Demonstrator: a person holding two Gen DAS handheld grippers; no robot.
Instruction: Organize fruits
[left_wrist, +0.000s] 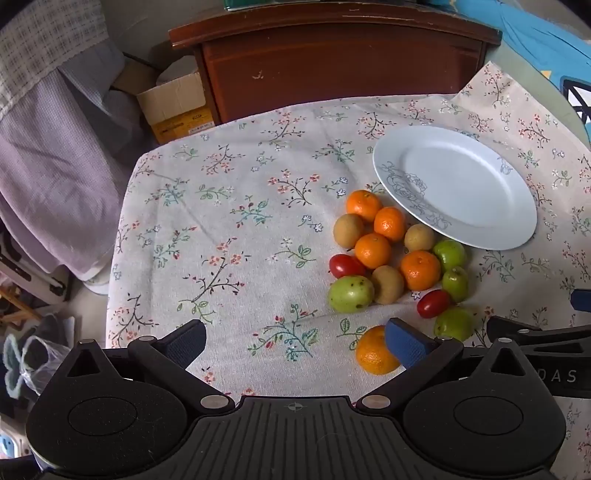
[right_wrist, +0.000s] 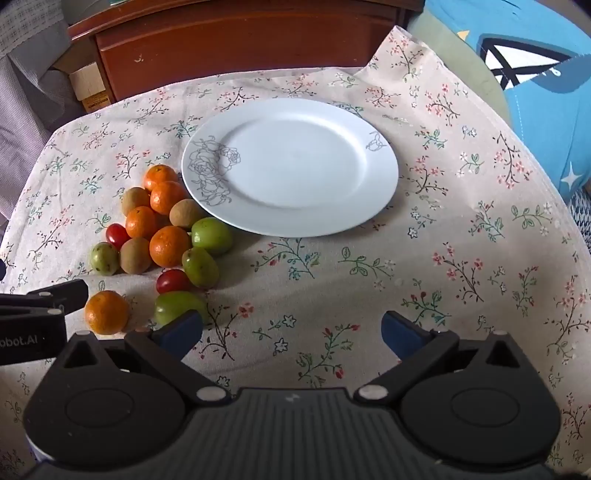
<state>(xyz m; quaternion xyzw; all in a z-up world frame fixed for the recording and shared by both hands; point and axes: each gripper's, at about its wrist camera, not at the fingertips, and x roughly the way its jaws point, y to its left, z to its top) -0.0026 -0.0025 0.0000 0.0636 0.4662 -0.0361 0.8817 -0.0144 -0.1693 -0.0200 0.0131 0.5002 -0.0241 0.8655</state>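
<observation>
Left claw (left_wrist: 295, 341) spread wide at the bottom of its frame, gripping nothing; 1 orange (left_wrist: 373, 350) sits just behind its right finger. Right claw (right_wrist: 291, 328) also spread, empty. Fruit pile (right_wrist: 162, 229) lies at left center, touching the white plate (right_wrist: 380, 155) on the floral cloth (right_wrist: 461, 258).

fruits (right_wrist: 162, 236) lie left of the plate (right_wrist: 376, 199) on the tablecloth (right_wrist: 443, 258).
</observation>
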